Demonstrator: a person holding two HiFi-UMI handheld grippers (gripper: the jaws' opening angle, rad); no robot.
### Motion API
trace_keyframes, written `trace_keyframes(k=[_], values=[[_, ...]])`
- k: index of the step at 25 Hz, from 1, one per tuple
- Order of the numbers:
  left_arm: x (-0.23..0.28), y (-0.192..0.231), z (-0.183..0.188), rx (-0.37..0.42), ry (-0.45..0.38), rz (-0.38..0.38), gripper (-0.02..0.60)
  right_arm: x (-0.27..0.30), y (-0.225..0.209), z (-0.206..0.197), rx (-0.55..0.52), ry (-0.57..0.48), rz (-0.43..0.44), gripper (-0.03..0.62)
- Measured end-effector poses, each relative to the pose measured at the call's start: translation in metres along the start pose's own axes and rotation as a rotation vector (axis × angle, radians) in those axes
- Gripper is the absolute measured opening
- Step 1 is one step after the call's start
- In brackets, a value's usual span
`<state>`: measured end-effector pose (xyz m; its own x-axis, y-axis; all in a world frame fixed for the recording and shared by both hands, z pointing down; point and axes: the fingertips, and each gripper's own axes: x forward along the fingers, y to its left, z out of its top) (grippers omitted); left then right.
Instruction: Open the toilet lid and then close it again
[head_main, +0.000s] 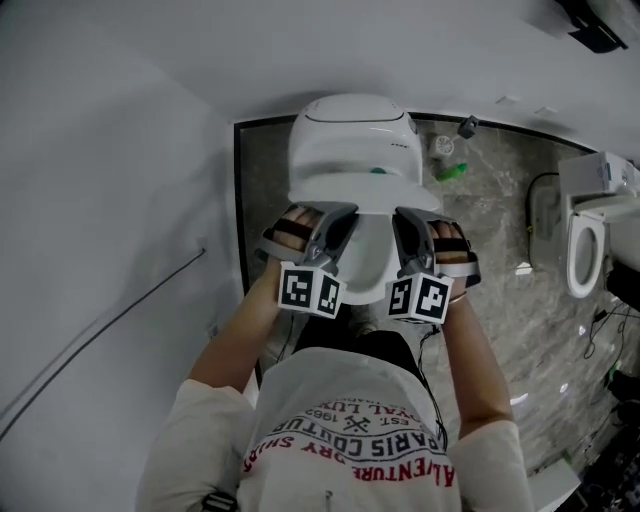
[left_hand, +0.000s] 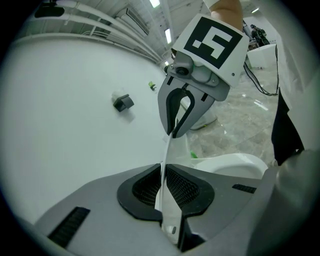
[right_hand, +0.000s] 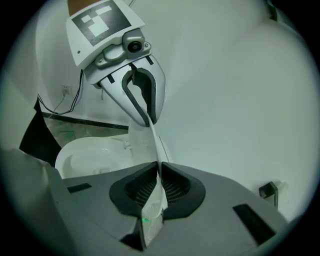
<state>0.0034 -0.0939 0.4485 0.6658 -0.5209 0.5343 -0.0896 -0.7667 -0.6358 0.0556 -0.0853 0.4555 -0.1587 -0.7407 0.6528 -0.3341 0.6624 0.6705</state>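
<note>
Printed white shirt (head_main: 350, 440) fills the bottom of the head view, and both forearms reach forward to the toilet bowl (head_main: 365, 258). The toilet lid (head_main: 350, 185) is tilted up off the bowl, whose opening shows under the lid's front edge. The left gripper (head_main: 335, 218) is clamped on that edge above the bowl's left side, the right gripper (head_main: 408, 222) on the same edge above its right side. Each gripper view shows the thin white rim pinched between the pads. A second toilet (head_main: 585, 240) stands well to the right of the bowl on the marbled floor (head_main: 490, 230).
</note>
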Motion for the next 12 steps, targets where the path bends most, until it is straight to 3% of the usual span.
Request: trace_keyframes(k=[5, 12], values=[[0.011, 0.025, -0.001, 0.002, -0.022, -0.02, 0.04, 0.012, -0.025, 0.001, 0.02, -0.005, 0.018, 0.029], [0.032, 0.058, -0.006, -0.024, -0.043, 0.013, 0.047, 0.035, -0.057, 0.001, 0.025, -0.023, 0.032, 0.029]])
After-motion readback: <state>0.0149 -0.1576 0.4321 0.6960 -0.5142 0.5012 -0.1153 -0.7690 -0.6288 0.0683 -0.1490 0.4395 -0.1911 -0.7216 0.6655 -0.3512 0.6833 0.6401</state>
